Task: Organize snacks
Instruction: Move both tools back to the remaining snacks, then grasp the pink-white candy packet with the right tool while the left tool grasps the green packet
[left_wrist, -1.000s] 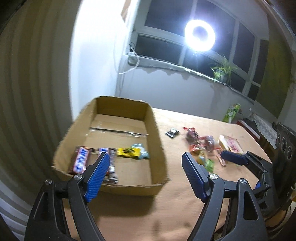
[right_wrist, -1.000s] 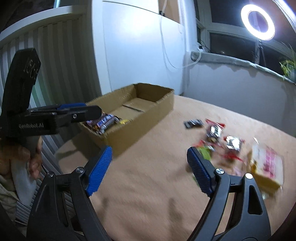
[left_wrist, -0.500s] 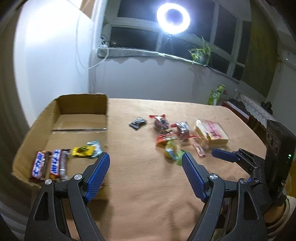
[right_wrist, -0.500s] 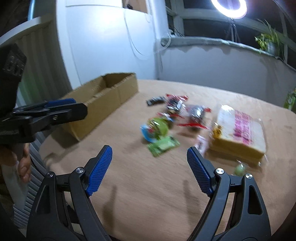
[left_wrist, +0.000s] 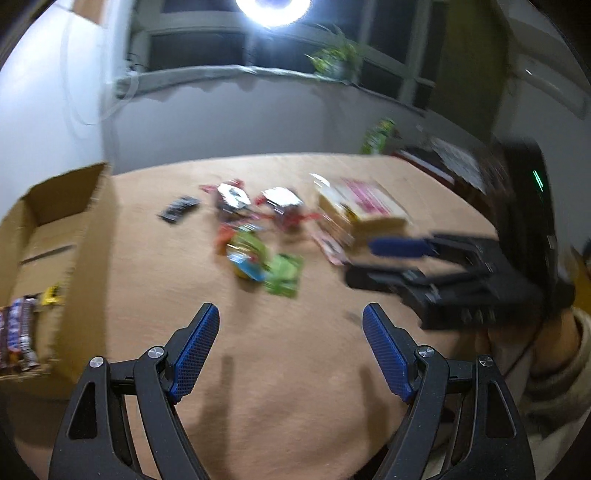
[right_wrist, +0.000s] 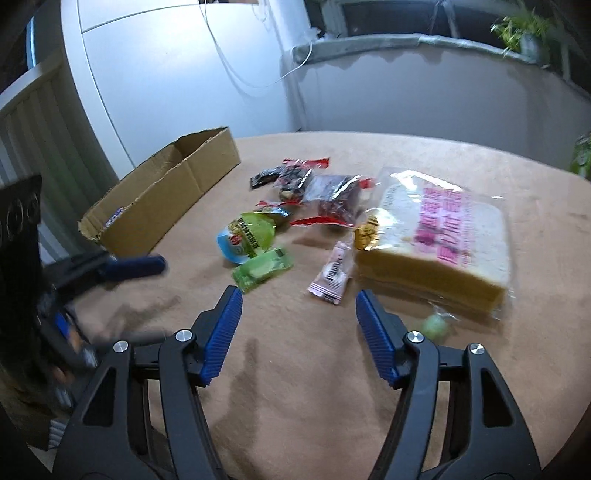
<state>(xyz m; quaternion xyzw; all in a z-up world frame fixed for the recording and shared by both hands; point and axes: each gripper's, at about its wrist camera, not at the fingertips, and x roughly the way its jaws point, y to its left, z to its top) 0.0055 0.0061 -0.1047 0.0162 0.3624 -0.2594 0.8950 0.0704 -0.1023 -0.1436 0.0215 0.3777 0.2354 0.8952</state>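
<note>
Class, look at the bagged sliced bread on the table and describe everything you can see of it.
The bagged sliced bread is a stack of white slices with tan crusts, sealed in a clear, crinkled plastic bag printed with pink lettering; a yellow patch marks its left end. It lies flat on the tan table, at the right of the snack pile. A thin pink-and-white packet lies against its near-left corner. Neither gripper touches it.

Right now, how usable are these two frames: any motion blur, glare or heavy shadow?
Left wrist view: strong motion blur smears the snack pile and the right hand-held gripper; the ring light blows out at top. Right wrist view: much sharper, the bread pack readable, the edges dim.
</note>
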